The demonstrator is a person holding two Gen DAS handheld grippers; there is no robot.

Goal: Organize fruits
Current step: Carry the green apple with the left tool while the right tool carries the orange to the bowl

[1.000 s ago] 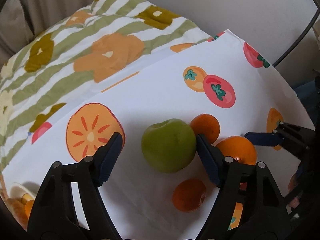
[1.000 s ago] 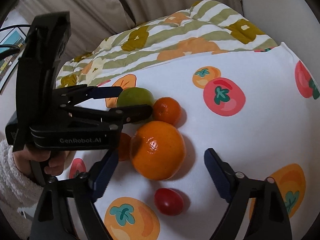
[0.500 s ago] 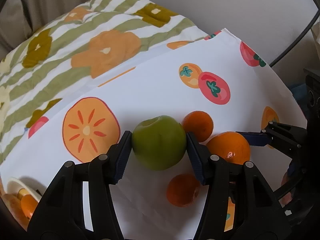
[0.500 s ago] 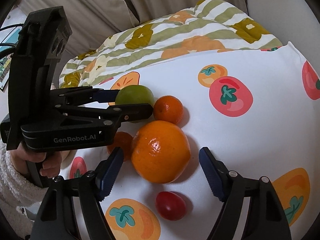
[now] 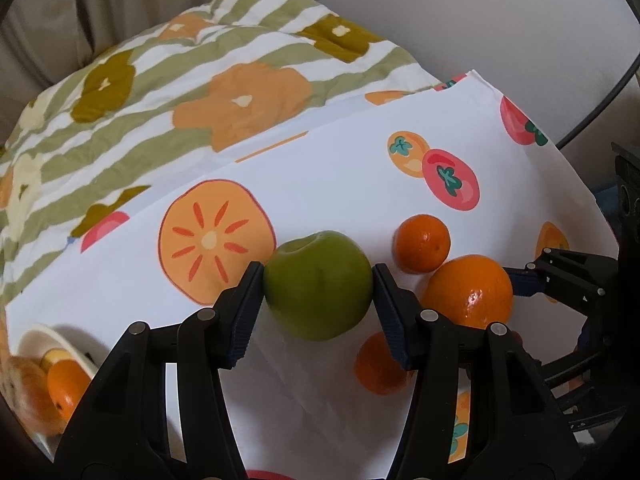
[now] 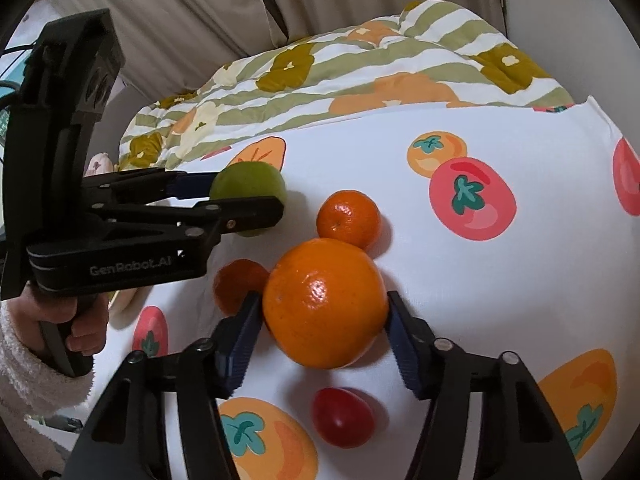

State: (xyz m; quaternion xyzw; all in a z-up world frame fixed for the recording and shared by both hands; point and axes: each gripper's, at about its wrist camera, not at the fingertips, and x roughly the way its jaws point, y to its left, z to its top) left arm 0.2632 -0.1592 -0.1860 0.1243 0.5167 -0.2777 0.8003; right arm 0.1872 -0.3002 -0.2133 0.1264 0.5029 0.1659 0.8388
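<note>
Fruit lies scattered on a white cloth (image 5: 340, 184) printed with persimmons and tomatoes, spread beside a green-striped flowered quilt (image 5: 200, 92). The left gripper (image 5: 318, 280) is clamped on a green apple (image 5: 320, 284), its blue pads pressed against the apple's two sides; in the right wrist view the apple (image 6: 248, 184) sits between the same fingers near the far left of the cloth. The right gripper (image 6: 325, 316) has its pads touching both sides of a big orange (image 6: 324, 304), gripping it on the cloth. Just behind the big orange, touching or nearly so, is a small tangerine (image 6: 349, 219), and a second tangerine (image 6: 238, 285) lies at its left, partly hidden by the right gripper's left finger. A red cherry tomato (image 6: 343, 416) rests just in front of the big orange, between the right gripper's fingers. At the lower left of the left wrist view a pale bowl (image 5: 40, 332) holds an orange fruit (image 5: 64, 388) and other fruit too blurred to name. The person's left hand (image 6: 68, 320), in a fluffy white sleeve, grips the left gripper's handle.
</note>
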